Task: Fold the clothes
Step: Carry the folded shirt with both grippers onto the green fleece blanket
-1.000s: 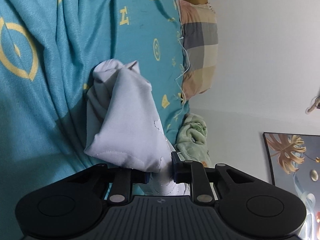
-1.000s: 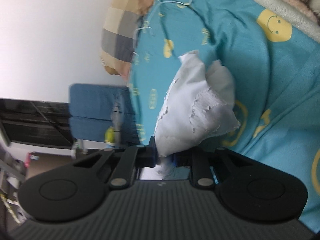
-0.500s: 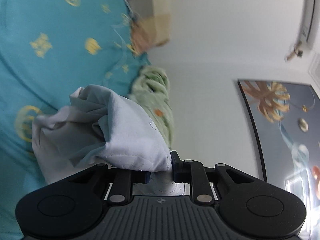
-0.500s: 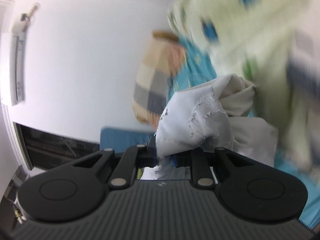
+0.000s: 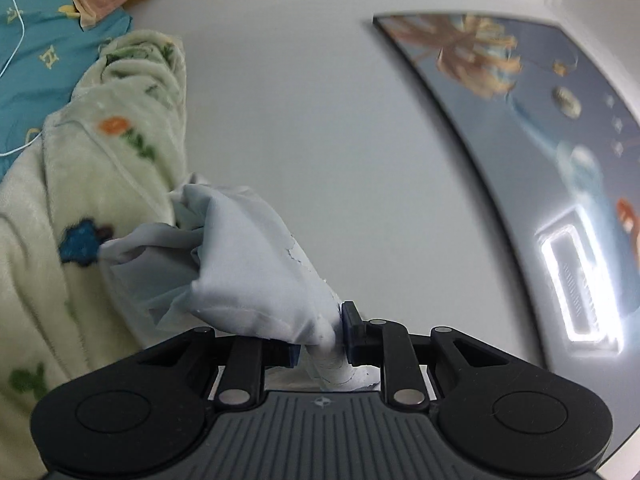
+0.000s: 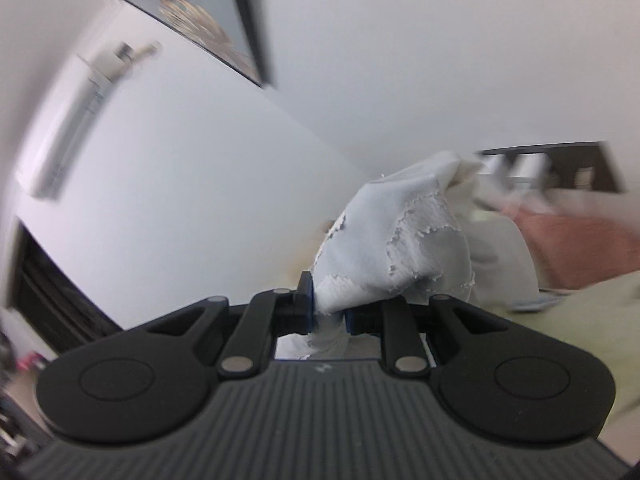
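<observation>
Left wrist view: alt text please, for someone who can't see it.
The left gripper jaws pinch a bunched pale garment. A cream floral blanket lies at left on a teal sheet; a framed picture hangs on the wall at right.

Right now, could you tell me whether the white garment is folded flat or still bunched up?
Bunched up. The white garment hangs crumpled from the left tongs and right tongs, both shut on it, with no neat fold visible.
</observation>
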Motion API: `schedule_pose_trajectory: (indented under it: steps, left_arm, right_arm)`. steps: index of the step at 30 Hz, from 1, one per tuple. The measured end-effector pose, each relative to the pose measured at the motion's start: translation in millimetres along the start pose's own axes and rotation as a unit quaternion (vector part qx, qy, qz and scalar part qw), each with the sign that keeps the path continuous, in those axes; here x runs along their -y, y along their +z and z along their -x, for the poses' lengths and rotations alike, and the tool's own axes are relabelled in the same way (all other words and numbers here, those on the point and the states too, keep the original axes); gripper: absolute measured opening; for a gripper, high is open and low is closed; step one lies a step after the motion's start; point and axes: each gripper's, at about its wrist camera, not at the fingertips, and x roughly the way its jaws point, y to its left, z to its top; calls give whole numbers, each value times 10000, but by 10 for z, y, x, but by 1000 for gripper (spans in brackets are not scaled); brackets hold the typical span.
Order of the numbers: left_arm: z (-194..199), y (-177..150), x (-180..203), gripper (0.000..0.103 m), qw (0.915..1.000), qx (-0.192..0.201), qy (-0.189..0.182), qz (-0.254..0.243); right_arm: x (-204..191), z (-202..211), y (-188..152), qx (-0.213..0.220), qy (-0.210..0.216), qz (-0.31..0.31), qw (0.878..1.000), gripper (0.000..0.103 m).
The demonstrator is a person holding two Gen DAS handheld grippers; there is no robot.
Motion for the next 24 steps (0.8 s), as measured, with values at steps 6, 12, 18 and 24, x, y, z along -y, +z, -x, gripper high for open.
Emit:
schedule_pose_trajectory:
  steps: [6,12,18,24]
  left_arm:
    - [129,-641,-711,22,9919,-937,844,124]
    - [186,-889,-697,41,9809,-1191,1434,-548]
    - [387,-987,-227,76,9491,-1228,2162,-1933]
    - [821,-1263,306,87,9160,-903,2523,-2985]
  right_arm:
    - [867,-26,-409,-952,-1044,-781,9869,18]
    - [999,-7,-589,-1262,-1345,-673,9805,20]
    - [709,303,-715,-1236,-1651,170,9784,22]
    - [343,681,-847,-906,-1696,1015,9761,22]
